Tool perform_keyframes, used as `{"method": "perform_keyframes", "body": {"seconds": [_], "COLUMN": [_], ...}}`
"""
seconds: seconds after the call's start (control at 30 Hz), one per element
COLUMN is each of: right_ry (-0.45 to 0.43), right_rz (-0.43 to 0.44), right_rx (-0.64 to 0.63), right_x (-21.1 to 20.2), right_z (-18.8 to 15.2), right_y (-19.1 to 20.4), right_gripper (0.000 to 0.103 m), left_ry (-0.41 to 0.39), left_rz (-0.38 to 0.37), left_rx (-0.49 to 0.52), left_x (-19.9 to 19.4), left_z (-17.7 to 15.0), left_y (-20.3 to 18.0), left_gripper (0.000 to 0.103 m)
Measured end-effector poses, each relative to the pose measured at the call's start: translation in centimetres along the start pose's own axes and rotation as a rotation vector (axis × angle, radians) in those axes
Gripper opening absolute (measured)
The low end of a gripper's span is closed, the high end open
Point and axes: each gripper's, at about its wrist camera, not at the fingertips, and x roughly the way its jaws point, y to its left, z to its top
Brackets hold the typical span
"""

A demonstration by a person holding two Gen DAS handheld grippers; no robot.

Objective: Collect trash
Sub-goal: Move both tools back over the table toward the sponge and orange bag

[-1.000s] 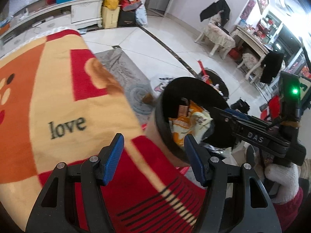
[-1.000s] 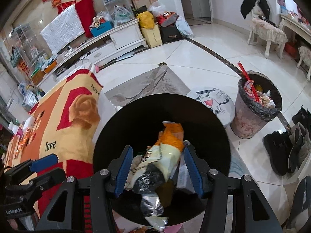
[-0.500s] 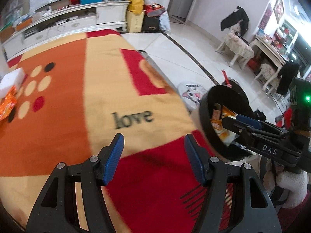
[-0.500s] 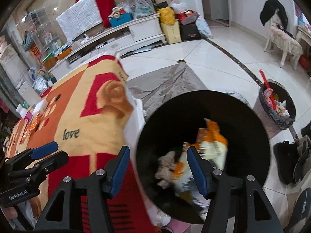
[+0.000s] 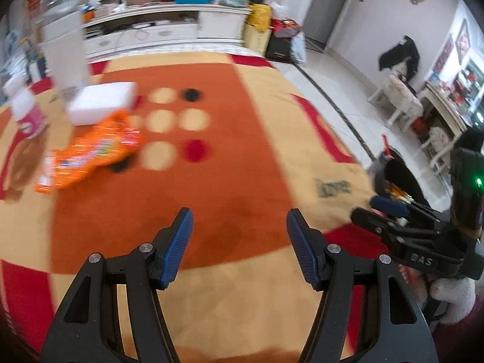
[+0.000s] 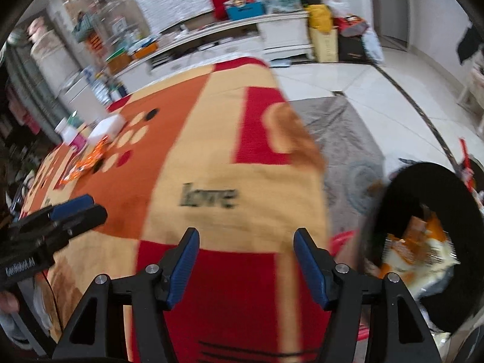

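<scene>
Between your left tool's (image 5: 239, 248) blue pads nothing is sitting; they are standing apart over the blanket (image 5: 242, 163). Your right tool's (image 6: 246, 264) jaws are opening, also empty, beside the black bin (image 6: 423, 242). Be steering the left tool toward the orange wrapper (image 5: 93, 148) lying far-left on the worktop by a white box (image 5: 101, 106). It is looking crinkly, flat and shiny, so be pinching a raised edge.
</scene>
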Motion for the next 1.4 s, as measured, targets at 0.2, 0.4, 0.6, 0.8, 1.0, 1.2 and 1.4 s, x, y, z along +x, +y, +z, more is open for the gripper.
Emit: {"method": "perform_keyframes", "body": {"seconds": [0.2, 0.4, 0.6, 0.8, 1.0, 1.2, 1.4], "right_ry": [0.029, 0.050, 0.061, 0.056, 0.038, 0.018, 0.035], "right_rz": [0.044, 0.081, 0.098, 0.101, 0.087, 0.126, 0.226], "right_rx": [-0.072, -0.121, -0.139, -0.134, -0.094, -0.072, -0.038], "right_x": [2.3, 3.8, 4.1, 4.2, 3.7, 4.2, 7.6], "right_z": [0.8, 1.4, 1.5, 1.9, 2.5, 4.5, 7.8], "right_y": [4.8, 8.3, 9.7, 9.7, 9.0, 10.8, 16.1], "right_gripper": [0.065, 0.066, 0.067, 0.067, 0.067, 0.072, 0.082], "left_ry": [-0.026, -0.007, 0.059, 0.097, 0.084, 0.032, -0.021], "left_rz": [0.109, 0.149, 0.020, -0.145, -0.295, -0.179, -0.049], "left_rx": [-0.116, -0.258, -0.297, -0.223, -0.128, -0.102, -0.157], "left_x": [-1.1, 0.7, 3.0, 2.1, 0.0, -2.4, -4.1], "left_z": [2.4, 5.5, 5.6, 3.2, 1.5, 0.8, 0.8], "left_y": [9.3, 18.2, 20.7, 16.3, 10.8, 12.0, 16.6], "left_gripper": [0.063, 0.063, 0.063, 0.063, 0.063, 0.063, 0.063]}}
